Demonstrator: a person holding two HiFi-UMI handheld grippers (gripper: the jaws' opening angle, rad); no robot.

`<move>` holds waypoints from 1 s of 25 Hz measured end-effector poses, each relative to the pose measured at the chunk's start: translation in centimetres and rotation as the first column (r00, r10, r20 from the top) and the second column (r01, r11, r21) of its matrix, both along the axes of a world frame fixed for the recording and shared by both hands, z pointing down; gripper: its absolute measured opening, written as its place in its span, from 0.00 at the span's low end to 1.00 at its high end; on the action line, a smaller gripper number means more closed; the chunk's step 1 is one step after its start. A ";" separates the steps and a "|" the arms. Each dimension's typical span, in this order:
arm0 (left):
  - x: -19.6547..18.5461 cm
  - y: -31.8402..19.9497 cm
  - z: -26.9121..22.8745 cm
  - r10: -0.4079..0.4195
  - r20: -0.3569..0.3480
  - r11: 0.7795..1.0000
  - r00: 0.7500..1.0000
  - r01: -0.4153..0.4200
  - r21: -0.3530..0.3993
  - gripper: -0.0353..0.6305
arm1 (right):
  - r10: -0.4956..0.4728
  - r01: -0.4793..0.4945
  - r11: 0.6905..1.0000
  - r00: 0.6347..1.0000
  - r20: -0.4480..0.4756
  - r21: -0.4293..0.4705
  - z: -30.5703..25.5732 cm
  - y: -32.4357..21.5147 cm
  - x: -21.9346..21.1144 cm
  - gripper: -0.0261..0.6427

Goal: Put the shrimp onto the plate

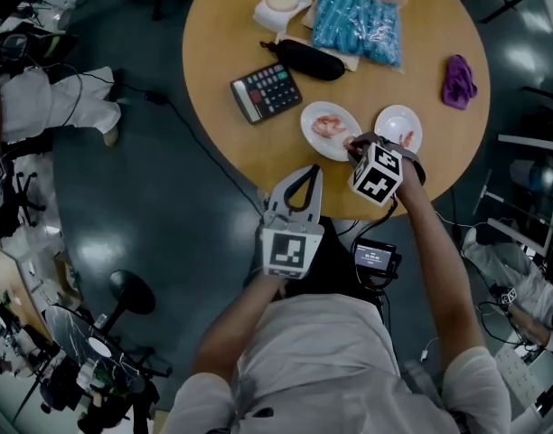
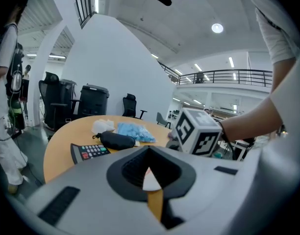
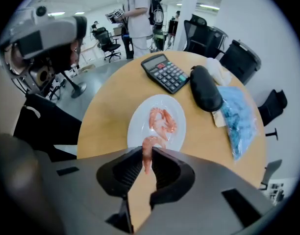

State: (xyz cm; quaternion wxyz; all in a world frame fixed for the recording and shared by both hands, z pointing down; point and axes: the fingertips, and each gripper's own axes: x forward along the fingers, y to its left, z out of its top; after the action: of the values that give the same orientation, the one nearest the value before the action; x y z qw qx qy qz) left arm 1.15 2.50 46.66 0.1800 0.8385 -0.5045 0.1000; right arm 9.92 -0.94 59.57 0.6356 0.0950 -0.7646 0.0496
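Resting at the near edge of the round wooden surface (image 1: 231,34), the left hand-held gripper (image 1: 304,171) has its jaws closed tip to tip with nothing between them. It points across the surface toward a dark calculator (image 1: 266,91) on the left. Beyond the calculator, at the far rim, lies a white bundle (image 1: 281,7), and a black pouch (image 1: 308,59) stretches between the two, just beside a clear bag of blue items (image 1: 358,21).

At centre, a white plate (image 1: 317,144) carries a small heap of pink shrimps (image 1: 328,126). The right hand-held gripper (image 3: 147,150) points steeply down over the plate's near rim. Its jaws are clamped on a single shrimp (image 3: 147,162), which hangs curled between the pads, its upper end showing above them against the white of the plate. This shrimp is clear of the plate, with the heap lying just past it. The marker cube (image 1: 378,172) on this hand-held gripper hides much of the jaws in the head view.

Just to the right sits a second, smaller white plate (image 1: 394,116), nearly touching the first. It holds one small pink piece (image 1: 407,139), probably another shrimp, though it is too small to tell. Farther right, near the surface's edge, a crumpled purple cloth (image 1: 458,81) lies well apart from both plates.
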 end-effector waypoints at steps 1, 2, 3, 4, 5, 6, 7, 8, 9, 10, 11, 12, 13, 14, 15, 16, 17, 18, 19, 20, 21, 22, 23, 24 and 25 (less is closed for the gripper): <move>0.2 0.0 -0.2 0.006 0.002 1.000 1.000 -0.006 0.004 0.06 | 0.033 -0.034 0.999 0.999 0.014 0.019 -0.8 0.1 1.0 0.14; 0.5 0.0 -0.3 0.013 0.003 1.000 1.000 -0.013 0.007 0.06 | 0.070 -0.071 0.997 0.997 0.022 0.041 -1.4 0.0 2.3 0.14; 0.8 -0.1 -0.3 0.021 0.006 1.000 1.000 -0.021 0.009 0.06 | 0.110 -0.111 0.992 0.994 0.026 0.065 -1.7 -0.3 4.0 0.14; 1.0 -0.1 -0.3 0.028 0.009 1.000 1.000 -0.028 0.009 0.06 | 0.152 -0.154 0.984 0.988 0.027 0.085 -1.8 -0.9 5.7 0.14; 1.3 -0.2 -0.3 0.034 0.012 0.999 0.999 -0.035 0.009 0.06 | 0.194 -0.195 0.975 0.981 0.024 0.102 -1.5 -1.6 7.4 0.14; 1.5 -0.1 -0.3 0.039 0.014 0.999 0.999 -0.039 0.007 0.06 | 0.233 -0.234 0.966 0.972 0.018 0.113 -1.1 -2.5 9.0 0.14; 1.7 0.0 -0.2 0.039 0.011 0.999 0.999 -0.039 0.003 0.06 | 0.268 -0.267 0.956 0.963 0.011 0.121 -0.4 -3.3 10.3 0.14; 2.0 0.1 -0.2 0.036 0.004 0.999 0.999 -0.036 -0.004 0.06 | 0.296 -0.294 0.947 0.955 0.004 0.127 0.2 -4.1 11.4 0.14; 2.3 0.3 -0.2 0.032 -0.004 0.999 0.999 -0.032 -0.012 0.06 | 0.316 -0.313 0.940 0.949 -0.003 0.132 0.8 -4.9 12.3 0.14; 2.6 0.4 -0.1 0.032 -0.007 0.999 0.999 -0.032 -0.020 0.06 | 0.328 -0.324 0.936 0.945 -0.009 0.137 1.3 -5.6 13.0 0.14; 3.0 0.6 0.0 0.035 -0.008 0.999 0.999 -0.035 -0.026 0.06 | 0.335 -0.330 0.934 0.942 -0.014 0.140 1.7 -6.4 13.5 0.14; 3.3 0.7 0.1 0.038 -0.008 0.999 0.999 -0.038 -0.032 0.06 | 0.341 -0.335 0.931 0.940 -0.018 0.143 2.1 -7.1 13.9 0.14; 3.6 0.8 0.1 0.039 -0.007 0.999 0.999 -0.039 -0.037 0.06 | 0.344 -0.337 0.930 0.939 -0.022 0.148 2.4 -7.8 14.2 0.14; 3.8 0.9 0.1 0.042 -0.006 0.998 0.999 -0.042 -0.040 0.06 | 0.345 -0.336 0.929 0.938 -0.029 0.154 2.7 -8.3 14.6 0.14; 4.0 1.0 0.1 0.044 -0.004 0.998 0.999 -0.044 -0.040 0.06 | 0.345 -0.335 0.929 0.938 -0.037 0.158 3.0 -8.6 14.9 0.14; 4.1 1.1 0.0 0.044 -0.005 0.998 0.999 -0.044 -0.039 0.06 | 0.348 -0.337 0.928 0.937 -0.044 0.159 3.4 -8.7 15.2 0.14; 4.3 1.1 0.0 0.048 -0.003 0.998 0.999 -0.048 -0.034 0.06 | 0.355 -0.344 0.926 0.934 -0.048 0.159 3.6 -8.7 15.5 0.14; 4.4 1.2 -0.1 0.055 0.002 0.998 0.998 -0.055 -0.026 0.06 | 0.364 -0.352 0.922 0.930 -0.049 0.162 3.8 -8.7 15.8 0.14; 4.4 1.3 -0.1 0.058 0.001 0.998 0.998 -0.058 -0.023 0.06 | 0.375 -0.363 0.917 0.926 -0.045 0.163 3.8 -8.7 16.1 0.14; 4.4 1.3 -0.1 0.051 -0.008 0.998 0.999 -0.051 -0.029 0.06 | 0.385 -0.374 0.913 0.922 -0.038 0.164 3.7 -8.7 16.2 0.14; 4.3 1.2 -0.2 0.038 -0.018 0.998 0.999 -0.039 -0.040 0.06 | 0.392 -0.382 0.910 0.920 -0.031 0.163 3.7 -8.7 16.2 0.14; 4.2 1.2 -0.2 0.028 -0.022 0.998 0.999 -0.029 -0.048 0.06 | 0.395 -0.386 0.908 0.918 -0.027 0.161 3.7 -8.6 16.2 0.14; 4.2 1.1 -0.2 0.026 -0.021 0.998 0.999 -0.027 -0.051 0.06 | 0.397 -0.389 0.908 0.917 -0.026 0.158 3.8 -8.6 16.1 0.14; 4.2 1.1 0.0 0.033 -0.014 0.998 0.999 -0.033 -0.047 0.06 | 0.401 -0.393 0.907 0.916 -0.025 0.153 3.9 -8.6 16.1 0.14; 4.2 1.2 0.1 0.045 -0.003 0.998 0.999 -0.045 -0.039 0.06 | 0.405 -0.397 0.905 0.914 -0.023 0.150 4.0 -8.6 16.1 0.14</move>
State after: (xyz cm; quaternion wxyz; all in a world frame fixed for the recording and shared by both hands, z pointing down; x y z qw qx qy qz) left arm 5.35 3.66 46.73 0.1947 0.8461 -0.4832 0.1130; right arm 25.99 -9.49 63.56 0.6238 0.2965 -0.7128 0.1219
